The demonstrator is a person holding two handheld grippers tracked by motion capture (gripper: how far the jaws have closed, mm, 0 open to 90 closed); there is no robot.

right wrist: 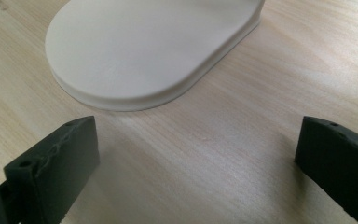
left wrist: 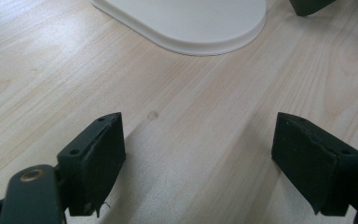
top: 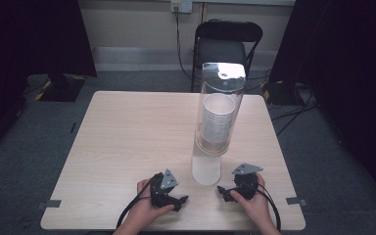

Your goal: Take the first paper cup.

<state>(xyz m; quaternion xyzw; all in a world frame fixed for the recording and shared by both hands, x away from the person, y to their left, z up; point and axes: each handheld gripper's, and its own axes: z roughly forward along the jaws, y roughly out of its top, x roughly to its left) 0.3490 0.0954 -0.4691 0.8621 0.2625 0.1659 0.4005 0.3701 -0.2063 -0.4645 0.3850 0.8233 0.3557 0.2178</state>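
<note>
A tall clear tube (top: 223, 83) stands on a white base (top: 206, 169) at the table's middle right, with a stack of white paper cups (top: 217, 120) inside it. My left gripper (top: 182, 199) rests on the table just left of the base, near the front edge. Its jaws are open with nothing but bare wood between them (left wrist: 198, 154), and the base's rounded edge (left wrist: 191, 23) lies ahead. My right gripper (top: 222, 190) rests just right of the base, also open and empty (right wrist: 198, 154), with the base (right wrist: 144, 46) close in front.
The light wooden table (top: 127, 147) has wide bare room on its left half. A black chair (top: 227, 44) stands behind the far edge. Cables trail from both grippers over the front edge. A tip of the right gripper's jaw (left wrist: 307, 4) shows past the base.
</note>
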